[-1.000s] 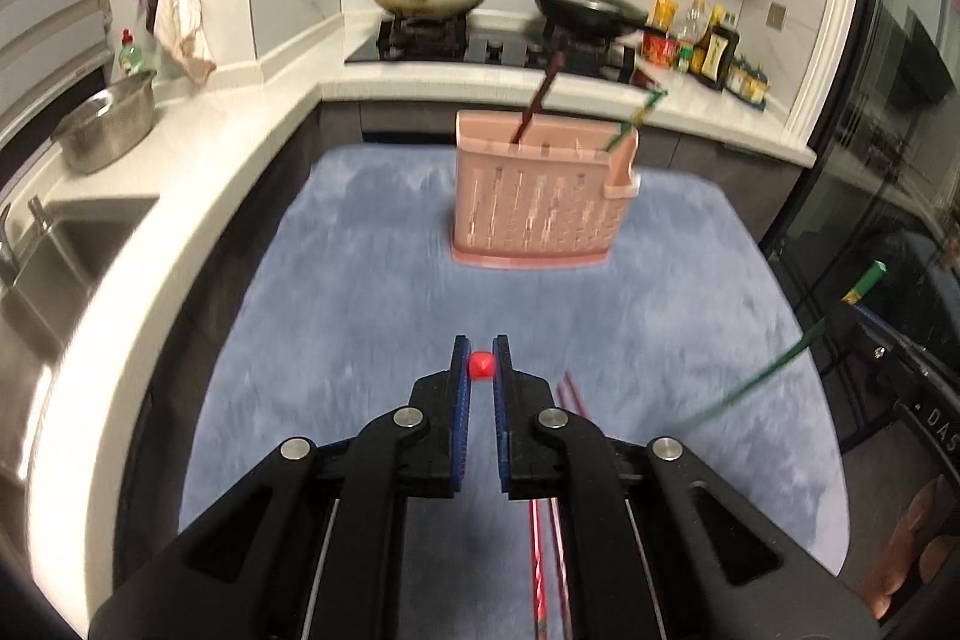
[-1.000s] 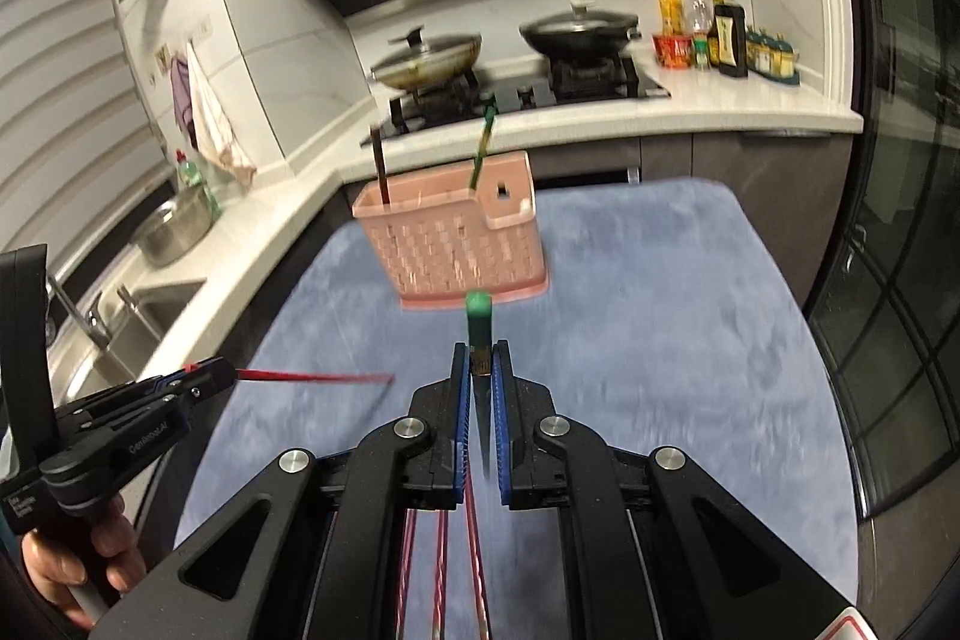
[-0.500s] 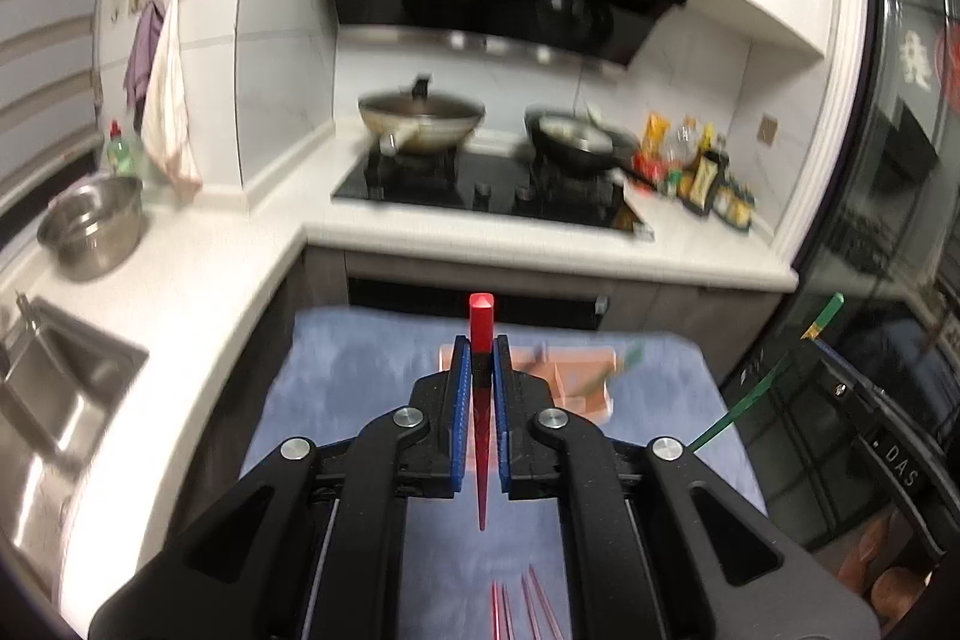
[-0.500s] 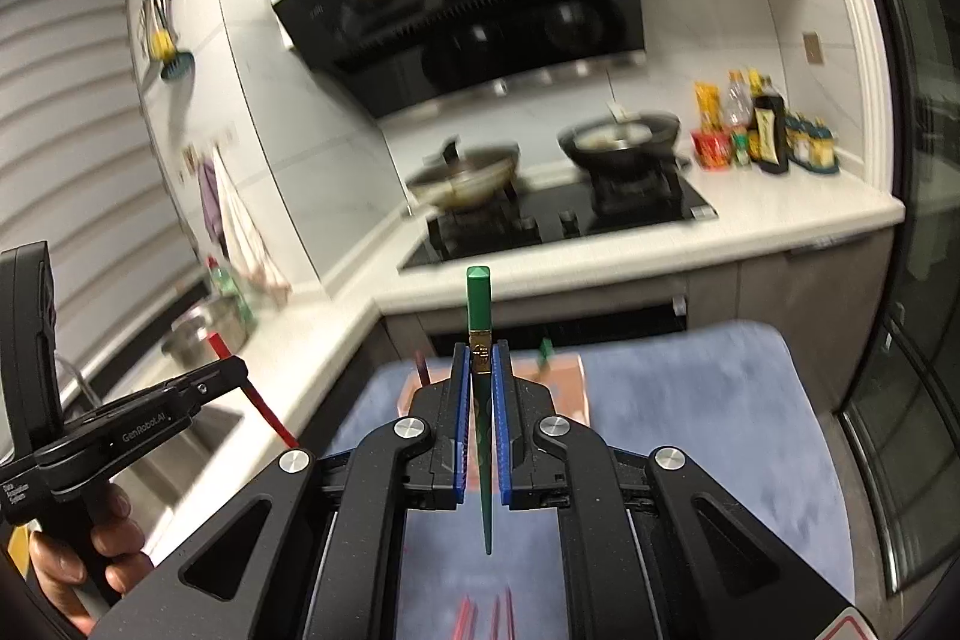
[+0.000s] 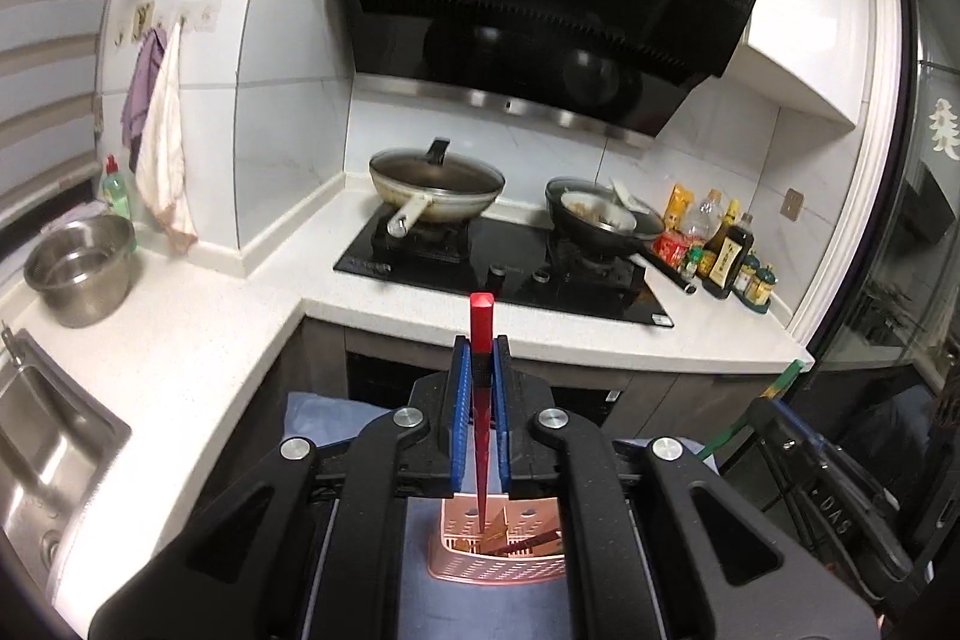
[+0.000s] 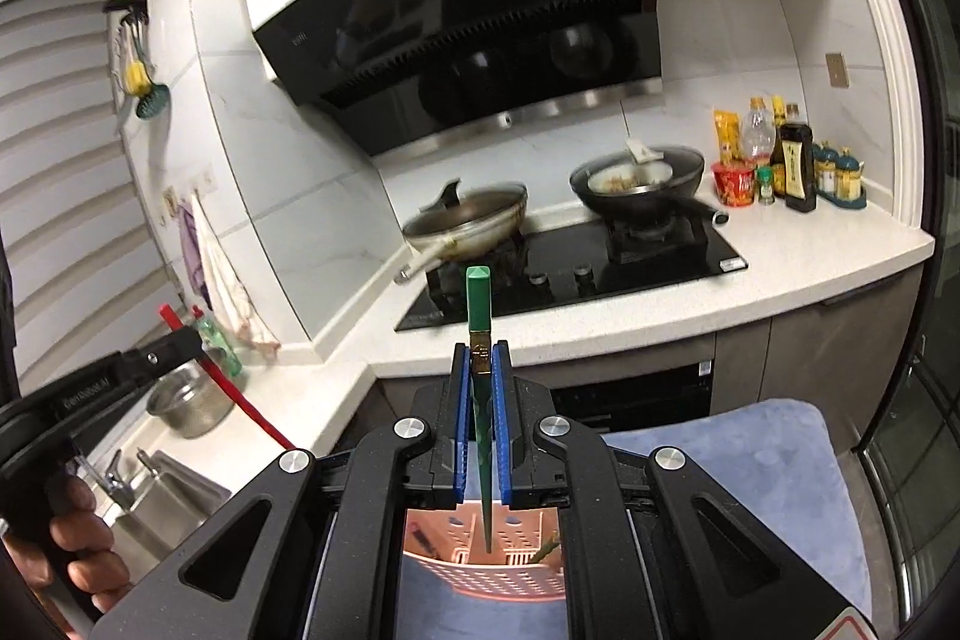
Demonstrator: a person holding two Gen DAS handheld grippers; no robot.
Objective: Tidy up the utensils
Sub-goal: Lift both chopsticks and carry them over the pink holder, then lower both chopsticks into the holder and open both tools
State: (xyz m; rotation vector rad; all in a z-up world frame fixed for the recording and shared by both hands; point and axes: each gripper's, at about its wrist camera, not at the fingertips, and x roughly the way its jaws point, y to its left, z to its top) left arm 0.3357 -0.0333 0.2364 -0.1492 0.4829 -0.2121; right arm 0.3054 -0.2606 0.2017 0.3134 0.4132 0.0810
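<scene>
Left gripper clamped shut on a slim red chopstick, tip hanging over the pink perforated plastic utensil basket on the blue-grey fleece mat. Right gripper likewise pinched tight on a green chopstick, pointed down over the same basket. Risks: tips catching the rim or a divider, two sticks colliding over one opening, a thin shaft pivoting between the pads. Already in the basket: a few dark sticks, leaning; exact count unclear.

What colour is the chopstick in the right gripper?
Green, with a gold band near its upper end. The chopstick shows best in the right wrist view, clamped in the right gripper.
</scene>
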